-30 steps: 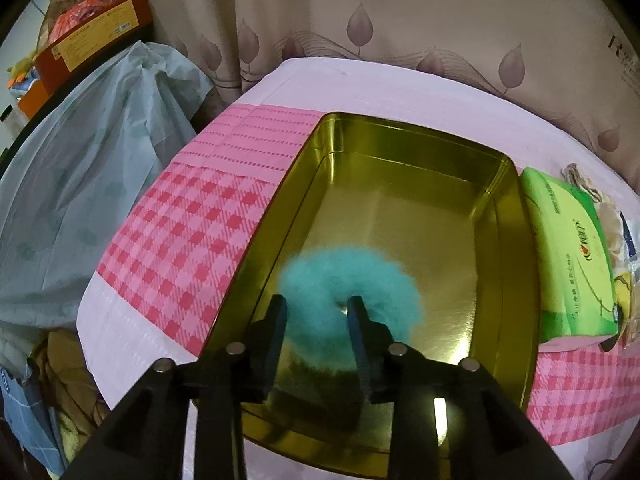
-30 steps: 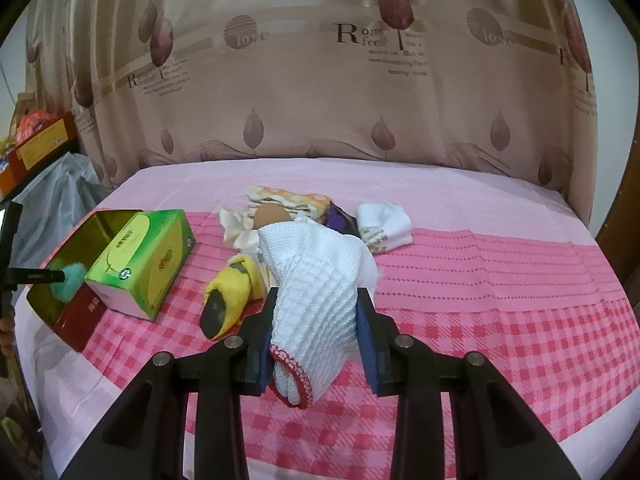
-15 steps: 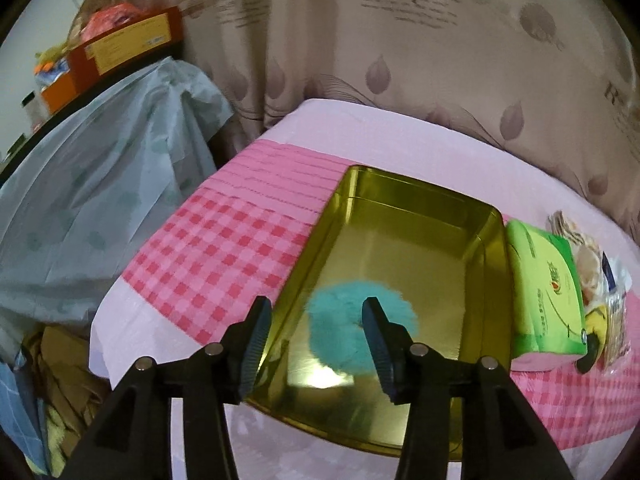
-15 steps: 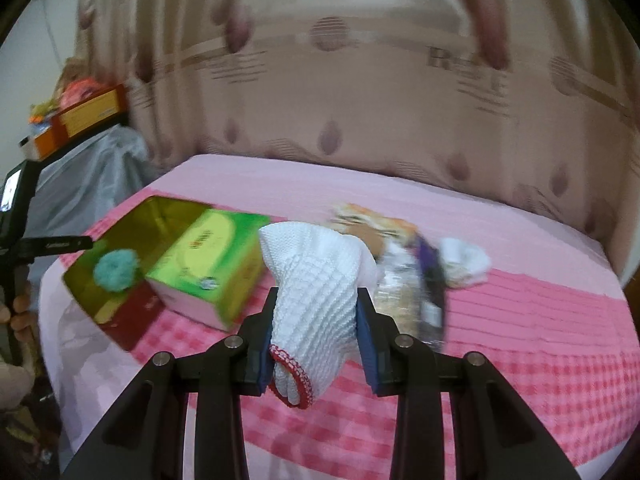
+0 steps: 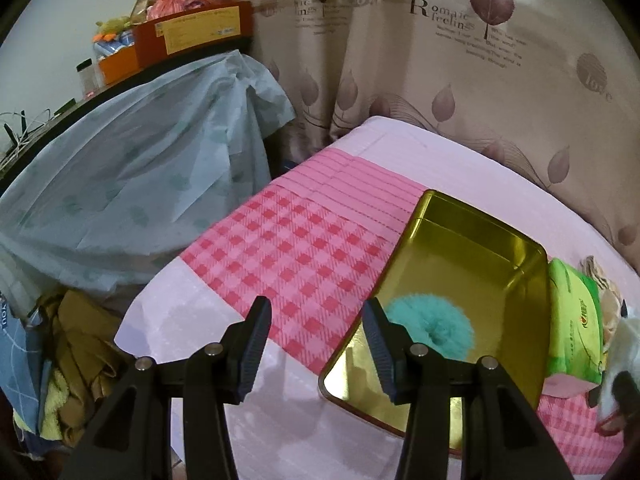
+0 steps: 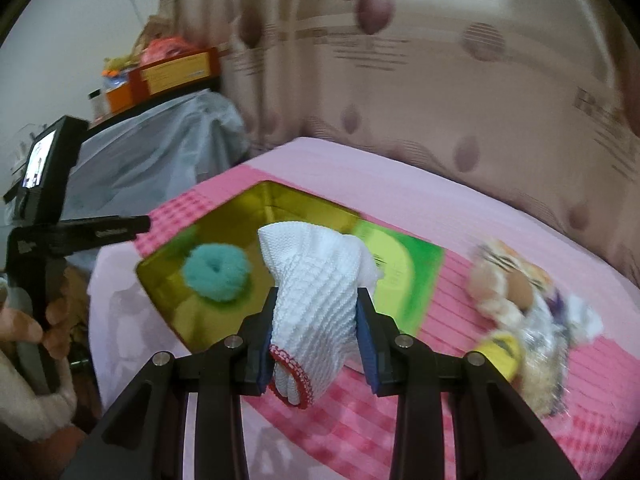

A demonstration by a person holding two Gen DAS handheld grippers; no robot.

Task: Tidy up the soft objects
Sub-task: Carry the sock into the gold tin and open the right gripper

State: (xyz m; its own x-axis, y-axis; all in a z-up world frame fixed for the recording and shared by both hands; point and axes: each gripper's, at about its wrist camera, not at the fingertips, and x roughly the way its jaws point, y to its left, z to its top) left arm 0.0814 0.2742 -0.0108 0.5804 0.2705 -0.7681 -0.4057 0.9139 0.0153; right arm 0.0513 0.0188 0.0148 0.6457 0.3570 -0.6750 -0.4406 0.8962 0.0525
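A fluffy teal ring (image 5: 434,327) lies in the gold tin tray (image 5: 476,256) on the pink checked cloth. My left gripper (image 5: 316,348) stands open with nothing between its fingers, drawn back to the left of the tray's near corner. My right gripper (image 6: 314,334) is shut on a white knitted glove (image 6: 316,280) with a red cuff, held in the air near the tray (image 6: 256,204), where the teal ring (image 6: 216,270) shows. A green tissue pack (image 6: 400,264) lies beside the tray; in the left wrist view the tissue pack (image 5: 574,324) sits on its right.
A pile of soft items (image 6: 520,304), among them a yellow one, lies to the right on the cloth. A sheet-covered piece of furniture (image 5: 132,176) stands left of the bed with orange boxes (image 5: 192,32) on top. A curtain (image 5: 440,60) hangs behind. A person's hand (image 6: 24,324) holds the left gripper.
My left gripper let go of the teal ring, opened wide and drew back up and to the left. My right gripper carried the white glove leftward from the pile toward the tray.
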